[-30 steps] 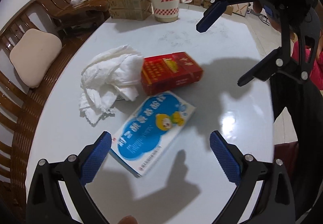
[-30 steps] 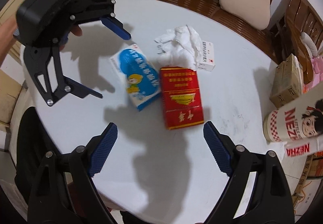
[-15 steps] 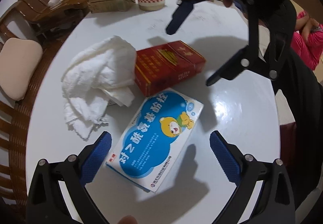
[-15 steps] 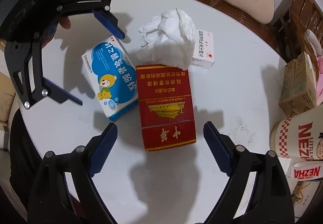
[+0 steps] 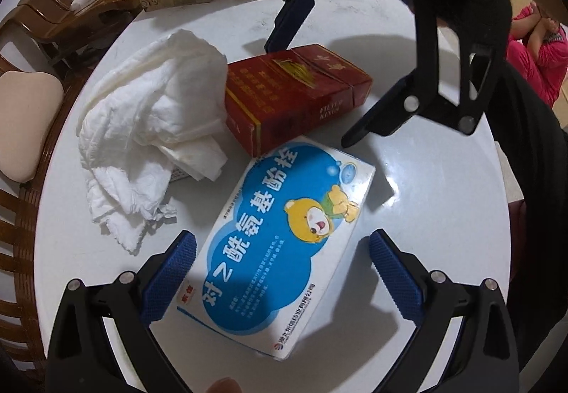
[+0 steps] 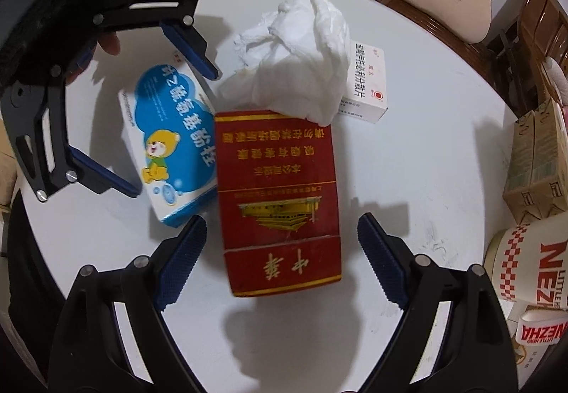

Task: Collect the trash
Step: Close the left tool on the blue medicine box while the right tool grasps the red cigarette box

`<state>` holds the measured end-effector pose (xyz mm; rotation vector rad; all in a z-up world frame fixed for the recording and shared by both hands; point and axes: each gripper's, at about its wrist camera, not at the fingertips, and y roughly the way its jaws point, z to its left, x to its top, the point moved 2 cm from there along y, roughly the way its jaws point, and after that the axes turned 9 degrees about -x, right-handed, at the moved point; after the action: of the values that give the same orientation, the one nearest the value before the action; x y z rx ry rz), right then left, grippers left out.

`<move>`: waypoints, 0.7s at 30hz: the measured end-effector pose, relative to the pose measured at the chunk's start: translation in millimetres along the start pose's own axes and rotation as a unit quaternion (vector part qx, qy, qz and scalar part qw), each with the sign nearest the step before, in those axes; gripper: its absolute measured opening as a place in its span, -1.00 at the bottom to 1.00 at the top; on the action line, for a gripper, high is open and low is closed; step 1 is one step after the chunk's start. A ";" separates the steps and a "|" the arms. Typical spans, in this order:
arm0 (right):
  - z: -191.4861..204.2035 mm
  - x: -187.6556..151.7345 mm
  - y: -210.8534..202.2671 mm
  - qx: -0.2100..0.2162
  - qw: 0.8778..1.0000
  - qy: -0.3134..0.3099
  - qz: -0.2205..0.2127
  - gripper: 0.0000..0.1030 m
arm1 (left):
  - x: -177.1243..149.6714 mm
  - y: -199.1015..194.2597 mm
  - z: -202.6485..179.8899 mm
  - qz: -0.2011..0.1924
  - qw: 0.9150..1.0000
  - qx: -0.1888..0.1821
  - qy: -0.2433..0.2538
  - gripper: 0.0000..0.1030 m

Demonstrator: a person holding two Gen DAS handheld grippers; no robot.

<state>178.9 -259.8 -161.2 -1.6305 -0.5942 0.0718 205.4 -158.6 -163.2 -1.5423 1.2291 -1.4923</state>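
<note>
Your left gripper (image 5: 280, 267) is spread wide astride the glossy blue-and-white carton (image 5: 284, 244), pads not touching it. Your right gripper (image 6: 280, 254) is likewise spread around the flat red cardboard box (image 6: 278, 194), clear of both sides. The 2 boxes lie touching on the smooth white round table (image 5: 443, 198), with crumpled white tissue (image 5: 152, 123) resting against the red box.

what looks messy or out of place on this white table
A crumpled white tissue wad lies heaped over the far end of the red cardboard cigarette box and partly covers a small white medicine box. The blue-and-white bear-print medicine box lies askew against the red box. Nothing looks spilled.
</note>
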 end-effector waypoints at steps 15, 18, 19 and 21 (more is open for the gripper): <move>-12.0 16.6 11.6 0.018 1.000 -0.001 -0.007 0.31 | -1.2 -8.6 2.0 -0.025 1.000 -0.006 -0.005 0.34; -13.6 19.9 11.4 0.019 1.000 0.004 -0.007 0.21 | -1.6 -9.6 1.2 -0.028 1.000 -0.006 -0.007 0.27; -14.5 21.8 11.8 0.018 1.000 0.005 -0.007 0.17 | -2.8 -10.4 -0.5 -0.029 1.000 -0.006 -0.008 0.26; -16.6 24.2 11.8 0.019 1.000 0.007 -0.007 0.09 | -2.6 -10.5 -1.1 -0.030 0.999 -0.005 -0.009 0.22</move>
<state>210.1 -265.3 -162.6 -1.5895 -0.5910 0.0612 206.5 -152.4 -154.3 -1.6100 1.1903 -1.5089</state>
